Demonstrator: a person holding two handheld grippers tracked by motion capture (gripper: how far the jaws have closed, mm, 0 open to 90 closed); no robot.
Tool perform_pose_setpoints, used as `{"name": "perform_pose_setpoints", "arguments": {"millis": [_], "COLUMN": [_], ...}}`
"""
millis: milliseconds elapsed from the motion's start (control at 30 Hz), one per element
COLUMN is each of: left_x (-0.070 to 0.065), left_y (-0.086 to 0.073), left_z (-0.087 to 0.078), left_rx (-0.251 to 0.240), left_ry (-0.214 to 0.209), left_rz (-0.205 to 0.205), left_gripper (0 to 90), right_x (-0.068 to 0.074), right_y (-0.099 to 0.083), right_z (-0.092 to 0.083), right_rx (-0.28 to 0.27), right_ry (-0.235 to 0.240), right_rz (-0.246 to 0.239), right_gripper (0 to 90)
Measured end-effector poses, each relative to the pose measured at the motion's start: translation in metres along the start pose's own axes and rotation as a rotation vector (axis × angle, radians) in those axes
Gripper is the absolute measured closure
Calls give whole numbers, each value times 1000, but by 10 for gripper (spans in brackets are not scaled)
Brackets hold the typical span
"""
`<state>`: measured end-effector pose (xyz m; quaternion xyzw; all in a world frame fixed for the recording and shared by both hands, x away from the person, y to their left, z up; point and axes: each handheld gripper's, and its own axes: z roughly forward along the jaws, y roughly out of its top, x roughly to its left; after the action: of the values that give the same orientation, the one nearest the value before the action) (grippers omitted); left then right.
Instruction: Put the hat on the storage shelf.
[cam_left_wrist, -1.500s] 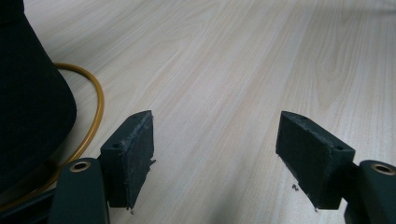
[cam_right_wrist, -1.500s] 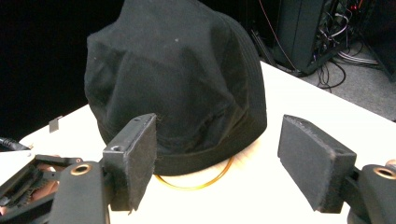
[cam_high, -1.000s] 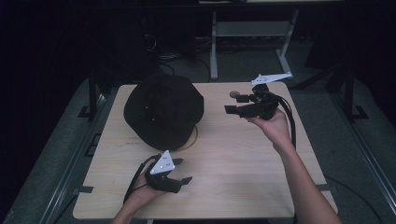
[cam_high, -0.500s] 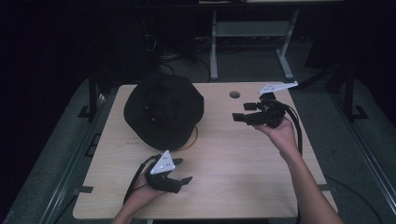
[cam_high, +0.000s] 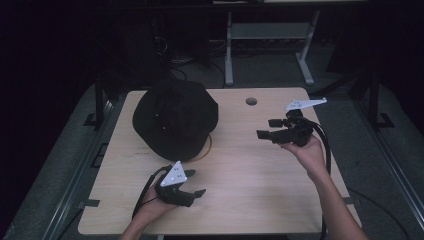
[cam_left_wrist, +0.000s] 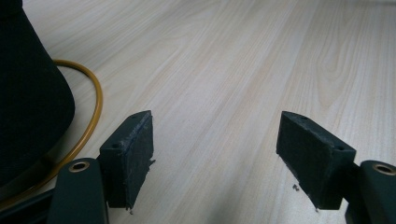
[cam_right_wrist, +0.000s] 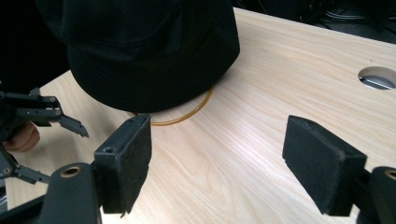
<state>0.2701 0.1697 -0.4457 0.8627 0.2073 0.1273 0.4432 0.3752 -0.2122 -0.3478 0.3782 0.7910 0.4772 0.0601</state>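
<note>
A black hat (cam_high: 175, 117) lies crown up on the back left of the wooden table (cam_high: 250, 185), and a thin yellow-brown ring (cam_high: 206, 148) peeks out from under its brim. My left gripper (cam_high: 196, 183) rests low near the front edge, just in front of the hat, open and empty. Held above the table's right side, my right gripper (cam_high: 267, 128) points left toward the hat, open with nothing between its jaws. The left gripper view has the hat (cam_left_wrist: 28, 98) and ring (cam_left_wrist: 91, 116) at its left. The right gripper view looks at the hat (cam_right_wrist: 144, 46) and ring (cam_right_wrist: 187, 114).
A round cable hole (cam_high: 251, 101) is cut into the table near its back edge. A grey metal stand (cam_high: 270, 40) is on the floor behind the table. Dark rails run along both sides of the table. The person's other hand and gripper (cam_right_wrist: 32, 116) appear at the left of the right gripper view.
My right gripper has moved down and toward the person, away from the cable hole, and levelled out. The left gripper and the hat have stayed put.
</note>
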Motion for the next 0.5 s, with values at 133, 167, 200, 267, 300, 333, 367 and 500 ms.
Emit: {"name": "perform_pose_setpoints", "arguments": {"millis": [133, 167, 200, 267, 300, 333, 367, 500], "left_x": [1, 1, 1, 1, 1, 1, 0, 1], "left_y": [-1, -1, 0, -1, 0, 0, -1, -1], "left_z": [0, 0, 0, 0, 0, 0, 0, 0], "left_rx": [1, 2, 4, -4, -5, -4, -5, -4], "left_ry": [1, 2, 2, 0, -1, -1, -1, 0], "left_rz": [-5, -5, -6, -8, -9, -9, -10, -9], "left_gripper": [270, 269, 265, 264, 264, 264, 262, 259], "right_x": [-1, 0, 0, 0, 0, -1, -1, -3], "right_y": [-8, -10, -12, -19, -19, -22, -25, -36], "right_z": [-4, -5, -6, -8, -8, -8, -8, -10], "right_rx": [-3, -1, -3, 4, 4, 4, 8, 19], "right_ry": [-1, -2, -1, -10, -10, -9, -10, -19], "right_rz": [3, 4, 6, 7, 7, 12, 14, 20], "right_gripper": [229, 226, 226, 225, 225, 225, 225, 224]}}
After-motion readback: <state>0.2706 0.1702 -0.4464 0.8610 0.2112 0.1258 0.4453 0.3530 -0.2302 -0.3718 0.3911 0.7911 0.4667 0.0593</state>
